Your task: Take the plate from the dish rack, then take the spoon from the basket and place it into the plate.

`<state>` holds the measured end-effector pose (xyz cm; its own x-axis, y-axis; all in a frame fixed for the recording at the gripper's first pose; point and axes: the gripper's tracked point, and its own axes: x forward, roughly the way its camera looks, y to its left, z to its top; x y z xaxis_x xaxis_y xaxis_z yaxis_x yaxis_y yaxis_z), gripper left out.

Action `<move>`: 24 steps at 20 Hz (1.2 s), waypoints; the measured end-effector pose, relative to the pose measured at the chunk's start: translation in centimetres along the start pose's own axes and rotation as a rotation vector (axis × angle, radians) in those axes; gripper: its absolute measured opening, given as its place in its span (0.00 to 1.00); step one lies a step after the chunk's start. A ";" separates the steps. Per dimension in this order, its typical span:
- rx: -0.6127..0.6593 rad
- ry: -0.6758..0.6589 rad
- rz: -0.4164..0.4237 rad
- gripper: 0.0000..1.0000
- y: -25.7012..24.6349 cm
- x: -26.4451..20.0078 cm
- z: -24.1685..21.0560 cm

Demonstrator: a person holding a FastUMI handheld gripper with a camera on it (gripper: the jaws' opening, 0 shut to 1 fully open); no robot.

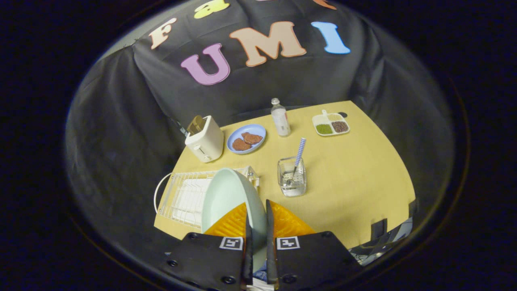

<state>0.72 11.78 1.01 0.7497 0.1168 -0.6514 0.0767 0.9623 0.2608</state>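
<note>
My gripper (pixel 257 216) is shut on the rim of a pale green plate (pixel 227 196), which stands on edge between the fingers and is lifted over the white wire dish rack (pixel 183 198). Both fingers press on the plate's edge. Beyond the fingers and a little to the right, a clear basket (pixel 291 178) stands on the yellow table (pixel 355 178). A spoon with a blue-and-white checked handle (pixel 299 151) leans upright in that basket.
A white toaster (pixel 204 139) stands behind the rack. Next to it is a blue plate with brown slices (pixel 246 138), then a clear bottle (pixel 280 118). A divided tray with grains (pixel 331 124) sits at the far right corner.
</note>
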 end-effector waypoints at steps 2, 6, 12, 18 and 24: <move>0.043 -0.028 0.018 0.16 -3.3 -0.9 -1.1; 0.093 -0.065 0.035 0.16 -9.0 -1.6 -3.8; 0.164 -0.068 0.042 0.16 -14.3 0.9 -8.6; 0.320 -0.035 0.076 0.16 -17.2 6.6 -10.8; 0.411 -0.004 0.119 0.16 -17.5 10.9 -12.3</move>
<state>-0.51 -0.74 -19.45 0.7714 0.2193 -0.5974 0.2449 0.7642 0.5967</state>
